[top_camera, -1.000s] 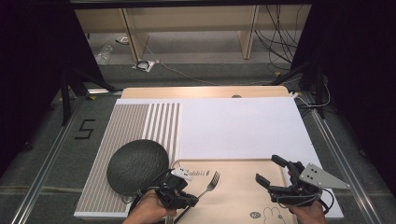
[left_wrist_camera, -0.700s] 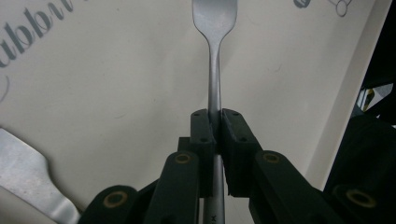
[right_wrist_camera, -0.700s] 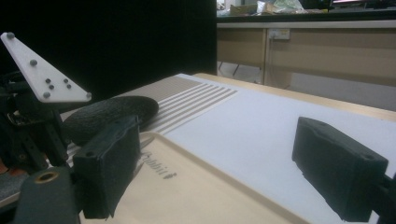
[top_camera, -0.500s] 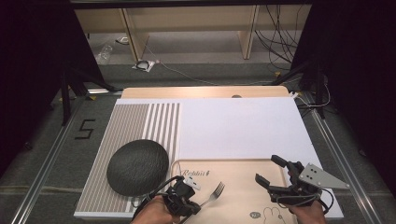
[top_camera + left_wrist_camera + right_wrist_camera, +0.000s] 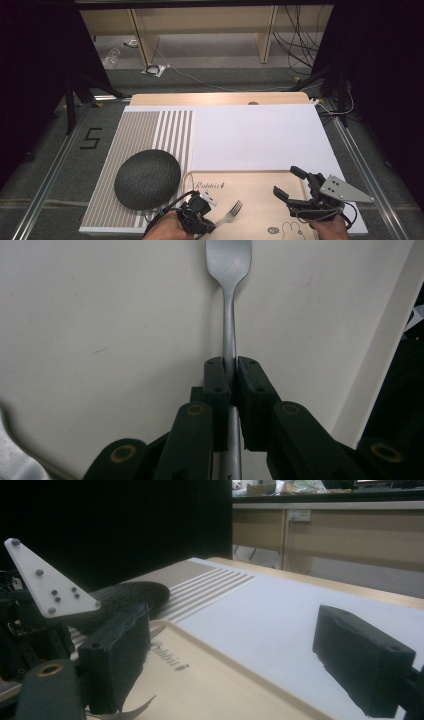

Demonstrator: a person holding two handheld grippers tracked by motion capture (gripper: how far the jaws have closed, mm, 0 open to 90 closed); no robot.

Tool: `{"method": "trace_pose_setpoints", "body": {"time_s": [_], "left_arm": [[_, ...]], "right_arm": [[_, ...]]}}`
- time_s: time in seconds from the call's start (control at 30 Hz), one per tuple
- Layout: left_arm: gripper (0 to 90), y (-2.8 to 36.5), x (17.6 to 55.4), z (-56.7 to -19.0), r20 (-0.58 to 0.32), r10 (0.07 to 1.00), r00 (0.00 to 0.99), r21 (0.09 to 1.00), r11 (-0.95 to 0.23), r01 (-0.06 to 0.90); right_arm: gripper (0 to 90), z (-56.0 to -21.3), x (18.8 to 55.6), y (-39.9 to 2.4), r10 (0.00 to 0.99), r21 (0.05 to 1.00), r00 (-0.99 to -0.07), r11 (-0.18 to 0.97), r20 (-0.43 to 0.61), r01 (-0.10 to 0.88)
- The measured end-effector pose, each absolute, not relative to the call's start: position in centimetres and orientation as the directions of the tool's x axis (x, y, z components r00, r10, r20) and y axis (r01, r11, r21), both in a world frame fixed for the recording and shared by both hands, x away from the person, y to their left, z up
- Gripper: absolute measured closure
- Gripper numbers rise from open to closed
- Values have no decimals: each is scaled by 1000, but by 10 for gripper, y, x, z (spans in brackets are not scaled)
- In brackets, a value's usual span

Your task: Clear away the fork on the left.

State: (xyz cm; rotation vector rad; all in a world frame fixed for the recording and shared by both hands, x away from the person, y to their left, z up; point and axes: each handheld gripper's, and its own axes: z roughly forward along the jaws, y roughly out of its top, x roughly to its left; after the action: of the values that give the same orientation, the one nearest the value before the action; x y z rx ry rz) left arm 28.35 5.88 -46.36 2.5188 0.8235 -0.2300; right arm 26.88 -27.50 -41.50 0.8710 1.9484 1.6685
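A metal fork (image 5: pixel 232 212) lies low over a cream tray (image 5: pixel 260 192) printed with "Rabbit". My left gripper (image 5: pixel 210 221) is shut on its handle at the tray's near left. In the left gripper view the fork (image 5: pixel 229 315) runs straight ahead from the pinched jaws of the left gripper (image 5: pixel 229 375), tines away, above the tray (image 5: pixel 100 315). My right gripper (image 5: pixel 286 181) hovers over the tray's right part, open and holding nothing. In the right gripper view the right gripper (image 5: pixel 240 660) has its jaws wide apart above the tray (image 5: pixel 210 680).
A dark round bowl (image 5: pixel 147 178), upside down, sits on the striped mat (image 5: pixel 150 130) just left of the tray. A white sheet (image 5: pixel 255 135) covers the table beyond the tray. The bowl (image 5: pixel 130 595) also lies behind the left gripper's white plate (image 5: pixel 45 580).
My left gripper has drawn the fork a little toward the table's near edge. The right gripper has stayed where it was, still open.
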Motion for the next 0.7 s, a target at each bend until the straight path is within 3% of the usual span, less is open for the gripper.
{"method": "trace_pose_setpoints", "body": {"time_s": [0.33, 0.57, 0.7], "left_arm": [[812, 57, 281, -466, -286, 500, 817, 400, -713, 576], [428, 54, 277, -453, -223, 470, 854, 475, -713, 516], [354, 50, 272, -447, -171, 453, 875, 511, -718, 472]], "right_arm": [[163, -415, 269, -275, 699, 980, -711, 79, 77, 184], [163, -415, 269, -275, 699, 980, -711, 80, 76, 184], [163, -415, 269, -275, 699, 980, -711, 82, 75, 183]]}}
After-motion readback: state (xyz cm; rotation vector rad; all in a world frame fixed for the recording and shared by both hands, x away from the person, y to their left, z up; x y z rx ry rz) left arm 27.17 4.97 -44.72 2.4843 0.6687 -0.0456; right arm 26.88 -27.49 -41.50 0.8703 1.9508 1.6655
